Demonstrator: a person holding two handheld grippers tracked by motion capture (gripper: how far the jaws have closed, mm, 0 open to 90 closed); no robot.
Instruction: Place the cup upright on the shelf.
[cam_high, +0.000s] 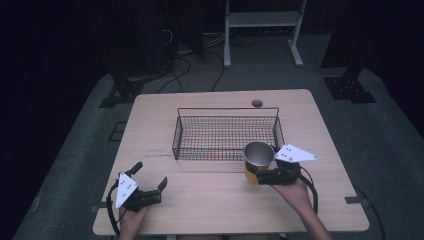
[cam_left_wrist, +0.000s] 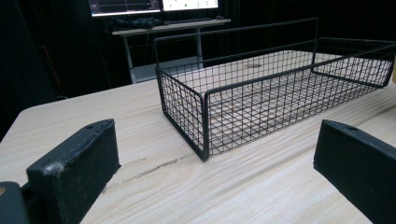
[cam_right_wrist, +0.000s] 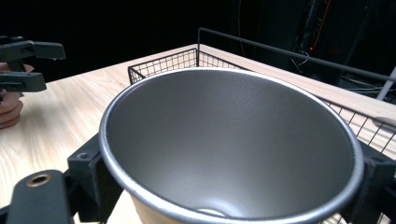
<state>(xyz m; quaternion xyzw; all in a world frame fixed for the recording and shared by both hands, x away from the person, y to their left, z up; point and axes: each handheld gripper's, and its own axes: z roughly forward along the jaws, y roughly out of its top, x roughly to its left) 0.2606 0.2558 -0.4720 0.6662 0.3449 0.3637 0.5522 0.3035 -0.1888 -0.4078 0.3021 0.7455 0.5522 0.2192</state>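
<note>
The right hand-held gripper (cam_high: 260, 176) grasps a metal cup (cam_high: 258, 156), its 2 black jaws pressed on opposite sides of the cup's wall just below the rim. In the right gripper view the cup (cam_right_wrist: 233, 140) stands upright with its mouth open toward the camera, a grey inside and a pale tan outside showing under the rim. In the high view the cup is at the near right corner of a black wire basket (cam_high: 200, 131), just outside its near wall and overlapping that wall in the picture; whether it touches the wire I cannot tell. A grey 3-cornered plate sits on top of this hand-held gripper, and the person's right hand (cam_high: 295, 192) holds it from the near side.

The left hand-held gripper (cam_high: 149, 176) is released: its 2 jaws stand wide apart with bare worktop (cam_high: 210, 200) between them and nothing in their gap. It sits near the near left edge of the worktop, well apart from the basket. In the left gripper view the basket (cam_left_wrist: 243, 93) lies ahead with nothing in it, its near corner between the 2 jaws in the picture, and it rests flat on the pale wooden worktop (cam_left_wrist: 187, 186).
</note>
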